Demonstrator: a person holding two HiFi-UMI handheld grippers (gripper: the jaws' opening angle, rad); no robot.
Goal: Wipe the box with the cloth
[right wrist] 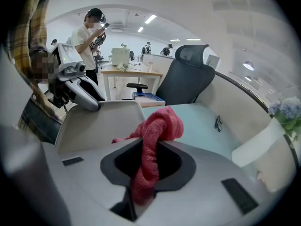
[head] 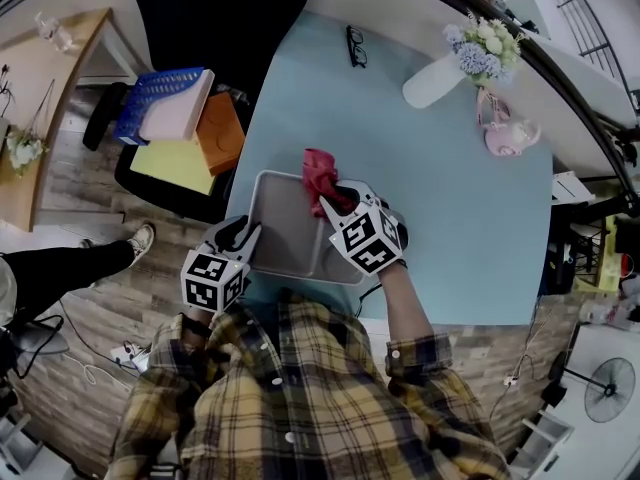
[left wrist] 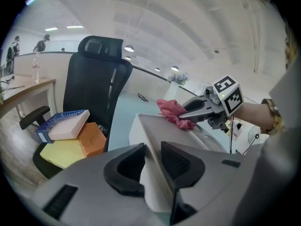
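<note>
1. A pale blue table [head: 450,218] fills the middle of the room. A person in a yellow plaid shirt stands at its near edge.
2. A black office chair [head: 215,8] stands at the table's far left corner. Just beside the table on the left is a heap of a blue basket [head: 160,93], an orange box and a yellow folder.
3. The grey box [head: 285,218], shallow and open-topped, sits at the near edge of the table, right in front of the person.
4. The left gripper [head: 243,240] has its jaws clamped on the box's near-left wall, one jaw inside and one outside.
5. The right gripper [head: 335,196] reaches over the box, its jaws closed on the cloth.
6. The red cloth [head: 318,168] is bunched up, pinched between those jaws and pressed against the box's far rim.
7. Farther off on the table are a white vase of flowers [head: 470,53], a pink teapot [head: 505,133] and a pair of glasses [head: 357,46], all well apart from the box.
</note>
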